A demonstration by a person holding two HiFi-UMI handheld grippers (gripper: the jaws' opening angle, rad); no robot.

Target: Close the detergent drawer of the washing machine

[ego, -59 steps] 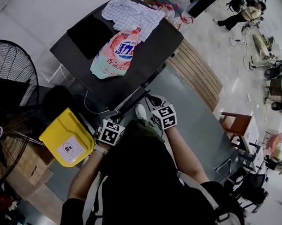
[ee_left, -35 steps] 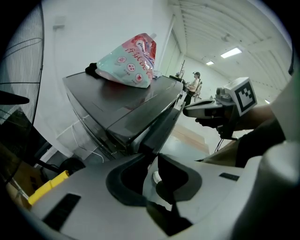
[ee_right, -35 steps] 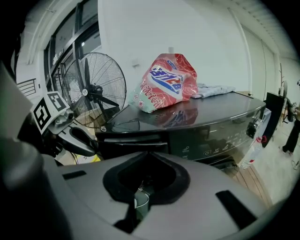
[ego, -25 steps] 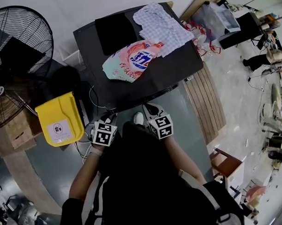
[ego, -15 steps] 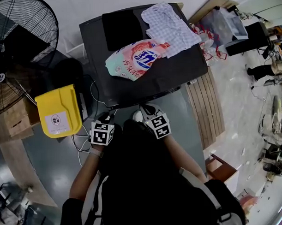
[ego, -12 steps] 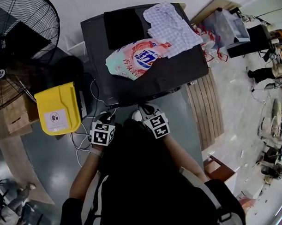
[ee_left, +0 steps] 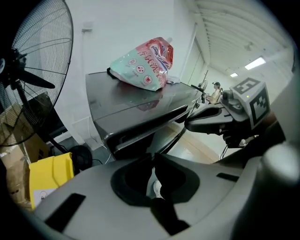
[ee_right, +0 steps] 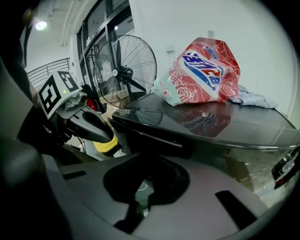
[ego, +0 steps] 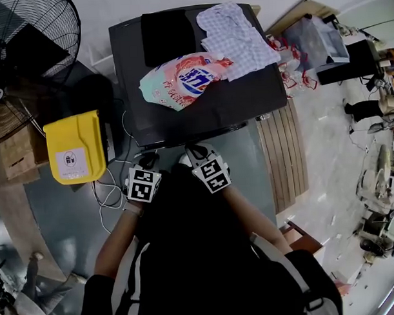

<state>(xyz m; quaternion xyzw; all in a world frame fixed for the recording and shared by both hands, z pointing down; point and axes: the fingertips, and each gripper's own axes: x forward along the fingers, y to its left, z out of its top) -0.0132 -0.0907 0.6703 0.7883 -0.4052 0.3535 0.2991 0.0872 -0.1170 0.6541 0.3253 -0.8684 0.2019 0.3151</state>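
Black washing machine (ego: 234, 100) stands just in front of the person, its upper front edge facing both tools; the detergent drawer cannot be told apart on that dark front; a pink detergent bag (ego: 178, 80), a checked cloth (ego: 235, 36) and a black cloth (ego: 167, 35) lie on its top; the left hand-held gripper (ego: 149, 164) and right hand-held gripper (ego: 197, 153) hang side by side near that edge, each with jaws pressed together on nothing; a yellow bin (ego: 71, 148) sits to the left
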